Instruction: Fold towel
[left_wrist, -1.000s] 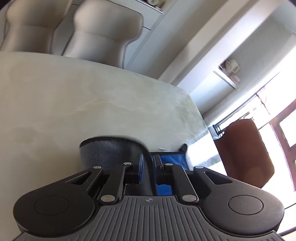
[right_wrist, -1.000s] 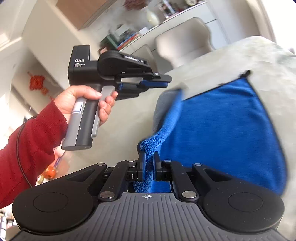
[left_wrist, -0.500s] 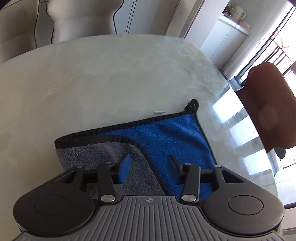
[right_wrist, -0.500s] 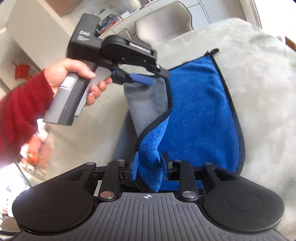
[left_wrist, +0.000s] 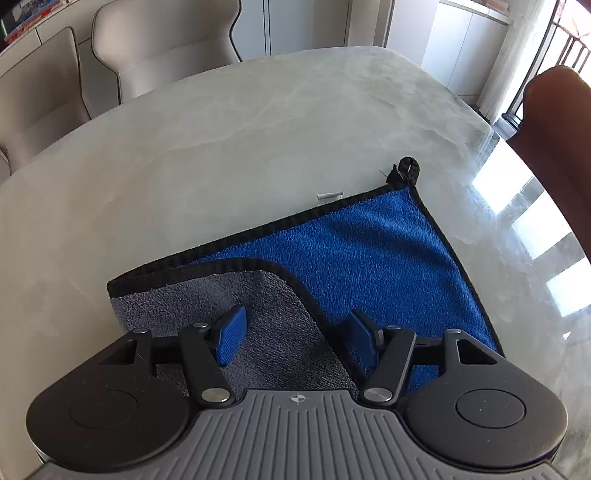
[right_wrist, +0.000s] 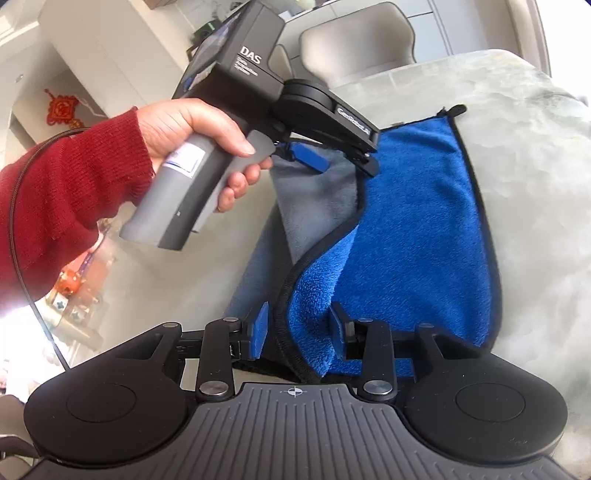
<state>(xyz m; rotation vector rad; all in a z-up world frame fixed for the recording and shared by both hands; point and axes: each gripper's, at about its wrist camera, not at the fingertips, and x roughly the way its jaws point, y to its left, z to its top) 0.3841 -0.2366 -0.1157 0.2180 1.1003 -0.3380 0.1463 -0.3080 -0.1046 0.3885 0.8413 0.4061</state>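
A blue towel (left_wrist: 354, 251) with black trim and a grey underside lies on the pale marble table (left_wrist: 221, 129). Its left part is folded over, grey side up (left_wrist: 266, 314). A black hanging loop (left_wrist: 406, 171) sticks out at the far corner. My left gripper (left_wrist: 295, 338) is open just above the grey flap, holding nothing. In the right wrist view the towel (right_wrist: 417, 221) lies ahead, and my right gripper (right_wrist: 297, 334) is open with the towel's near folded edge between its jaws, unclamped. The left gripper (right_wrist: 332, 158) hovers over the grey flap (right_wrist: 317, 199).
Beige chairs (left_wrist: 159, 40) stand along the table's far side. A brown chair back (left_wrist: 557, 147) rises at the right edge. A small pale scrap (left_wrist: 328, 195) lies on the table beyond the towel. A hand in a red sleeve (right_wrist: 66, 192) holds the left gripper.
Both grippers were shut on the towel's edge a second ago. They carried it over, laid it down and opened. The left gripper has risen slightly above the grey flap.
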